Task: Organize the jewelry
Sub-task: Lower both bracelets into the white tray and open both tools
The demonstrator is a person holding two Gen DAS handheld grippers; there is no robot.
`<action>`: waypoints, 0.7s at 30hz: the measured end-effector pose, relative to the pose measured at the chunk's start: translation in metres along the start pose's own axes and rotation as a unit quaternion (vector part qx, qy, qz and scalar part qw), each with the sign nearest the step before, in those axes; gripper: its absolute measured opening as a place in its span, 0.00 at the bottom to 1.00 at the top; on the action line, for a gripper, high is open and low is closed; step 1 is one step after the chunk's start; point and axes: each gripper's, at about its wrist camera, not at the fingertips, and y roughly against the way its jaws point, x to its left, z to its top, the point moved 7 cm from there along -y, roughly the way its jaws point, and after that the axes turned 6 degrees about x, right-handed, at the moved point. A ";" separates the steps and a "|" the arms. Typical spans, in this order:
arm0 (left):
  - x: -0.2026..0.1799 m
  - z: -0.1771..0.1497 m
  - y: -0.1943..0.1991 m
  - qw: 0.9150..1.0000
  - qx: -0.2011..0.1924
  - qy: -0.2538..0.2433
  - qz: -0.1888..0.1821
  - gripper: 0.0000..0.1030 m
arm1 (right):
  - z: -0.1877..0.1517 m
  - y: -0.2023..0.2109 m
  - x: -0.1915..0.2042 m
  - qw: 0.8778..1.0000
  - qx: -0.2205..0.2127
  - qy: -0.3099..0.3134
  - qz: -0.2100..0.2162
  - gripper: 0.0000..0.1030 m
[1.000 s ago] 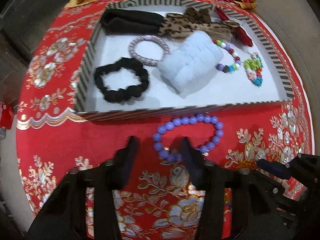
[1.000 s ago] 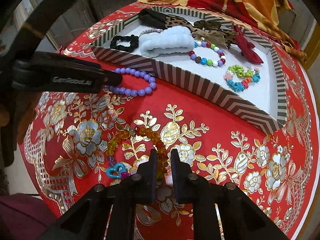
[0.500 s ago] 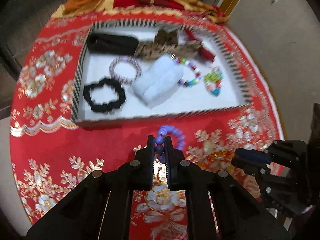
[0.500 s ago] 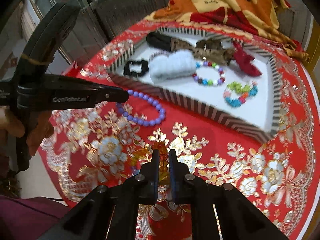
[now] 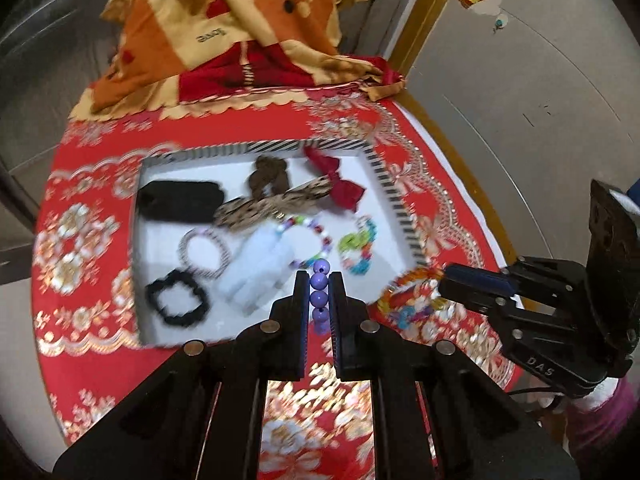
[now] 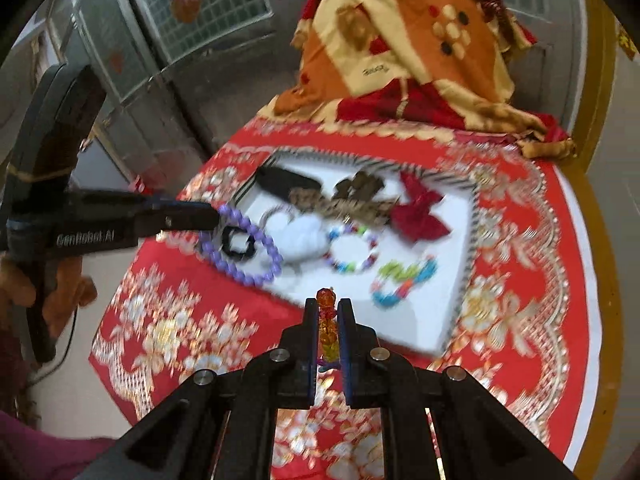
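Left tongs (image 5: pixel 319 285) clamped narrow on the purple bead bracelet (image 5: pixel 319 294) — its loop hangs over the striped tray (image 6: pixel 460 308), ahead of my right tongs (image 6: pixel 328 312). Those pinch the amber bead bracelet (image 6: pixel 326 326), short of the tray. Both look light, floppy, beads slick — I'd grip across the strand between beads. Blur smears tray contents; the amber loop hangs hidden below the right fingers.

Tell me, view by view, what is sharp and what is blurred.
Left wrist view: the left tool and its purple bead bracelet are sharp; the tray and red tablecloth are motion-smeared, edges bowed by fisheye. Right wrist view: the right tool and amber bead bracelet are crisp; the tray contents blur.
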 end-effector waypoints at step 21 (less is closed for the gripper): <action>0.030 -0.011 -0.093 0.996 0.037 0.054 0.061 0.08 | -0.007 -0.088 -0.073 0.993 0.081 -0.086 -0.026 0.08</action>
